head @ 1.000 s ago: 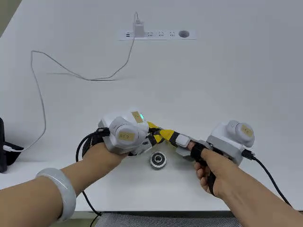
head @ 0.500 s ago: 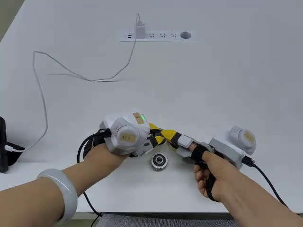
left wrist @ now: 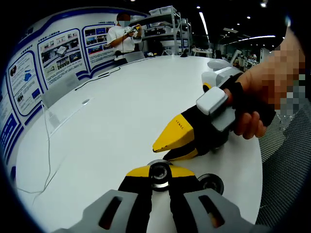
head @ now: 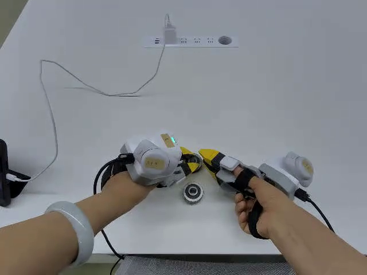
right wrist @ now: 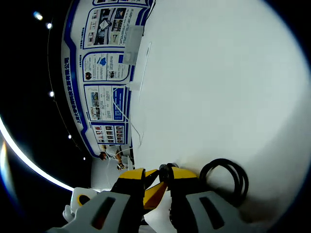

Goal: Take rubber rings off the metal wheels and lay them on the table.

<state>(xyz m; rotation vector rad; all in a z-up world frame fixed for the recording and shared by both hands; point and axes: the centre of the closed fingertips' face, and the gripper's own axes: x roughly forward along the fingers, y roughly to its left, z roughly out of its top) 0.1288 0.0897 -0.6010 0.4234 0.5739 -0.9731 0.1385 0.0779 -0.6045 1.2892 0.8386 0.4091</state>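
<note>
Between the left tongs [left wrist: 160, 170] sits a metal wheel [left wrist: 159, 175]

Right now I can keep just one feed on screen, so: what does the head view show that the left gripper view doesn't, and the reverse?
Head view: the person's left hand wrapped around the left gripper, and a bracelet on that wrist.

Left gripper view: close up, the metal wheel clamped between the left gripper's fingers, with wall posters and a person in the background.

Both: the right gripper, hand-held, close to the left one, and a second wheel lying on the table.
</note>
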